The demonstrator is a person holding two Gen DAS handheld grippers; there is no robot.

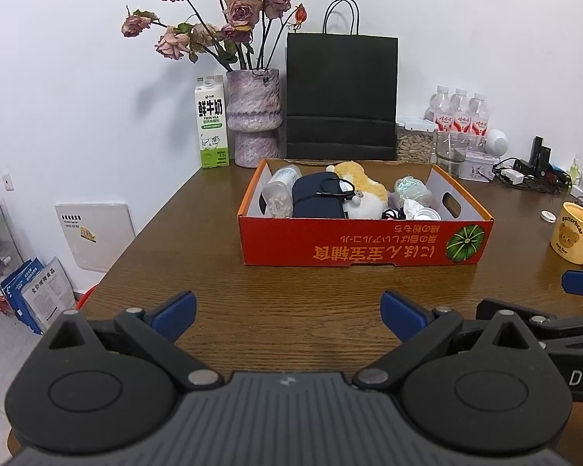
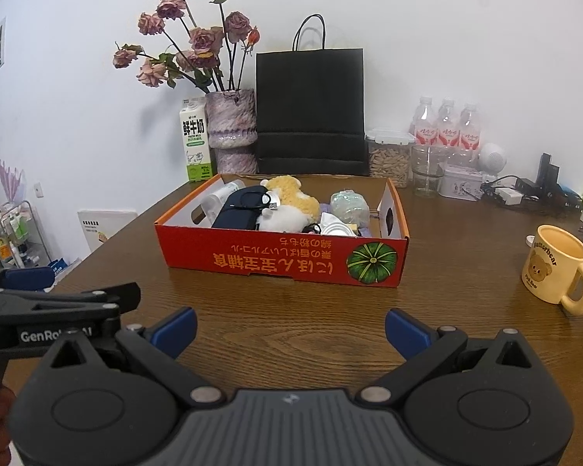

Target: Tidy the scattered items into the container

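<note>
The red cardboard box [image 1: 365,242] sits mid-table, already heaped with a plush toy [image 1: 363,190], a dark pouch [image 1: 316,198] and jars. Both the left gripper [image 1: 287,312] and right gripper [image 2: 289,328] hover with tongs apart, empty, near the table's front edge. A careless reach for the yellow mug [image 2: 555,268], well apart to the right, could tip it, or pile the box too high.

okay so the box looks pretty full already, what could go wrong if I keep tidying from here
1. The red box is crowded: the plush toy and dark pouch rise to about its rim, so another item may slide off.
2. The yellow mug stands near the right tongs; a wide swing could knock it.
3. Reaching past the box risks the vase of roses.
</note>
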